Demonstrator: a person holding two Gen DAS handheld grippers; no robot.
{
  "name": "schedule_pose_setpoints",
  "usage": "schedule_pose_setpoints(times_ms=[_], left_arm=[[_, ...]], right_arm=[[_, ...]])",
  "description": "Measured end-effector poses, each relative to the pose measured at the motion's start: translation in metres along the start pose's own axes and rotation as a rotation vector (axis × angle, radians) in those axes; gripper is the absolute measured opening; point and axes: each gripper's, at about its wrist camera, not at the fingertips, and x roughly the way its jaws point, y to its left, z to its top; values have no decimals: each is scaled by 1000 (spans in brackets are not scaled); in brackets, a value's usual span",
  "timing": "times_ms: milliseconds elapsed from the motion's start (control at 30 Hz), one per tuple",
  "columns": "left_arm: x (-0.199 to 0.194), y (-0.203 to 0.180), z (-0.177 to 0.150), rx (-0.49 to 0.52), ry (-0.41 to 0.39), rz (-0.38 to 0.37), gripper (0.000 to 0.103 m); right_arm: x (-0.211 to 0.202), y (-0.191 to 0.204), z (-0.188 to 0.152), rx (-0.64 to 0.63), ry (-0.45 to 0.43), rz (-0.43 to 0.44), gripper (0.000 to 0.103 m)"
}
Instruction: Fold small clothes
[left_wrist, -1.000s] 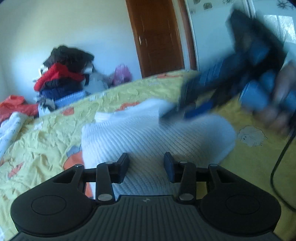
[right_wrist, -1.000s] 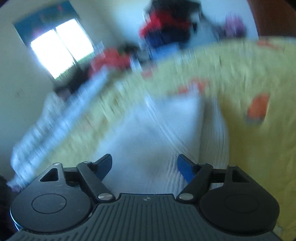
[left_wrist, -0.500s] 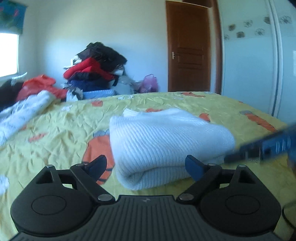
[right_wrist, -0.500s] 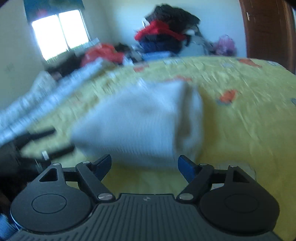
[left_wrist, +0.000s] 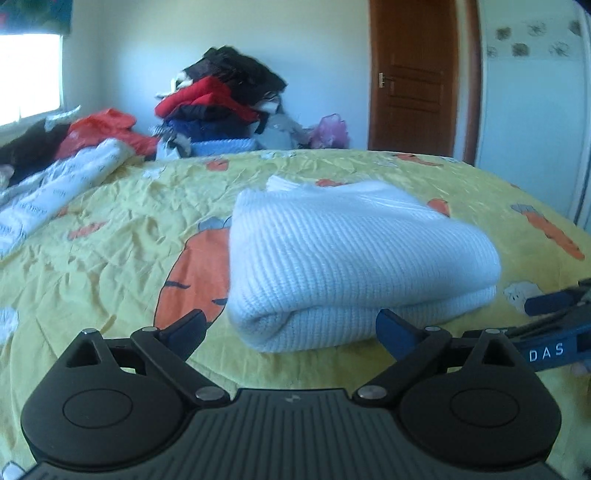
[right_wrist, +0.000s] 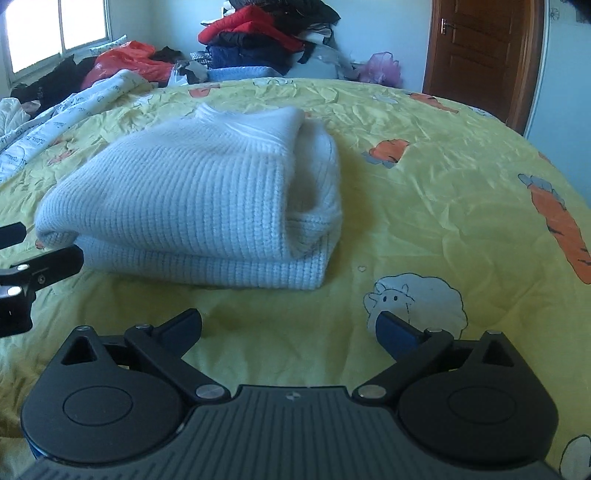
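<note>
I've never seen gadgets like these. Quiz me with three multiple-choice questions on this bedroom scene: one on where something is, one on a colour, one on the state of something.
1. Where does the white sweater lie?
A. on the yellow bedsheet
B. on the pile of clothes
C. on the floor

2. What colour are the carrots printed on the bedsheet?
A. blue
B. orange
C. purple

3. What state is the sweater in?
A. spread out flat
B. hanging from a hand-held gripper
C. folded into a bundle, held by nothing

Answers:
1 A: it rests on the sheet, well in front of the pile of clothes.
2 B: every carrot print is orange.
3 C: its layers are stacked, and both the left hand-held gripper and the right hand-held gripper are open and clear of it.
</note>
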Motion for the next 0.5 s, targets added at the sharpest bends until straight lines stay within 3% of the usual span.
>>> schedule_pose_setpoints(times_ms=[100,267,400,500], left_arm=[[8,3,-1,-31,37,-15,99],[29,4,-1,-40,96,25,99],[43,3,-13,-37,143,39,101],[44,1,-21,-19,124,38,103]], right_arm=[[1,0,1,11,-7,-5,102],[17,2,7,42,25,1,103],[23,13,1,-10,-36,-40,103],[24,12,-9,1,-106,-31,103]])
